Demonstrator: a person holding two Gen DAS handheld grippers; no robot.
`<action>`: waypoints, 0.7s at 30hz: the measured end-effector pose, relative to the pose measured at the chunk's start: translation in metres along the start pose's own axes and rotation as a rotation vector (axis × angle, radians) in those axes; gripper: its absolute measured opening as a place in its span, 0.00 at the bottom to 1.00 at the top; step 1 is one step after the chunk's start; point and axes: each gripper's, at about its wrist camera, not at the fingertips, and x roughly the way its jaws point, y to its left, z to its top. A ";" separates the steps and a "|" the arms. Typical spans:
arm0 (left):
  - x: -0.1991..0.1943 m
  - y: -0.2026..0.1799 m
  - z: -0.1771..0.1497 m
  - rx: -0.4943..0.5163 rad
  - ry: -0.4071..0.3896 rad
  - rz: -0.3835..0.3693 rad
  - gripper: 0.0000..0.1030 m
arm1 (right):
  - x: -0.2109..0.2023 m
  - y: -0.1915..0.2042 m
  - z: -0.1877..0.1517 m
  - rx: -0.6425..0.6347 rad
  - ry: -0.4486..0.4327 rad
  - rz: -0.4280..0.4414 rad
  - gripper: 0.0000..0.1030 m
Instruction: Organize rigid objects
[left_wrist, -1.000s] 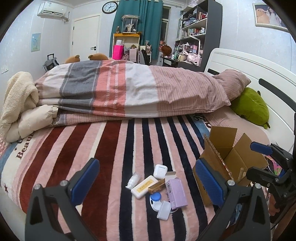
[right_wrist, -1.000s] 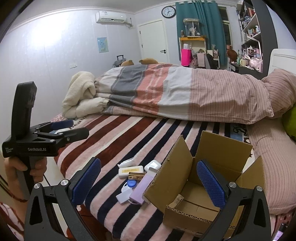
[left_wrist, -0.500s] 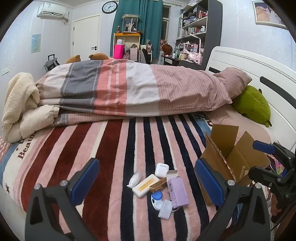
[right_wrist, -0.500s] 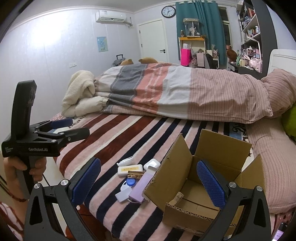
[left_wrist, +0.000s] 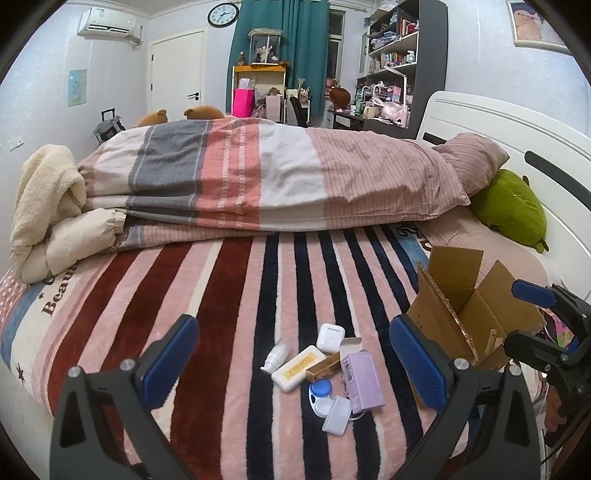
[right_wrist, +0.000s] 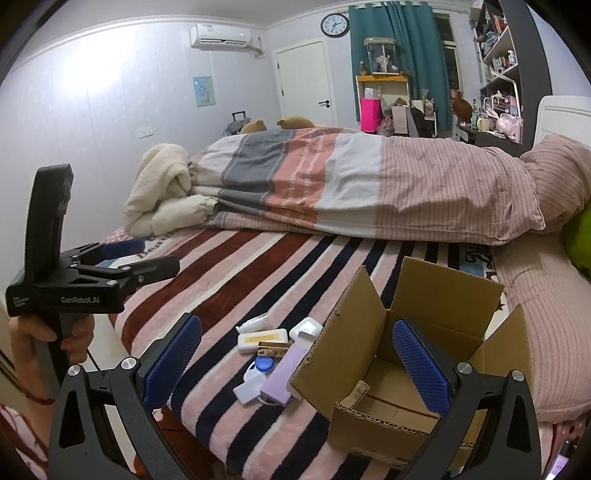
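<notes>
Open brown corrugated cardboard box (right_wrist: 417, 354) on striped blanket (left_wrist: 229, 295): light, stiff, empty.
Beside it, lilac rectangular carton (left_wrist: 362, 380): light, grip long sides.
White glossy earbud case (left_wrist: 330, 338): slippery, likely.
Left gripper (left_wrist: 291, 360), right gripper (right_wrist: 295, 363): spread wide, gripping nothing.

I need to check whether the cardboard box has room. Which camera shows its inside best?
The right wrist view: the cardboard box opens toward it, showing its floor. The left wrist view shows that box side-on, floor hidden.

Striped blanket (left_wrist: 229, 295), brown box (right_wrist: 406, 354), lilac carton (left_wrist: 364, 380).
</notes>
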 end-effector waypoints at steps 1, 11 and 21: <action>0.000 0.000 0.000 -0.001 0.000 0.000 1.00 | 0.000 0.000 0.000 0.001 0.000 0.001 1.00; -0.004 0.006 -0.001 -0.009 -0.023 -0.004 1.00 | -0.001 0.005 0.000 0.008 -0.011 0.003 1.00; 0.004 0.051 -0.009 -0.060 -0.047 -0.005 1.00 | 0.024 0.063 0.005 -0.120 -0.015 0.046 0.87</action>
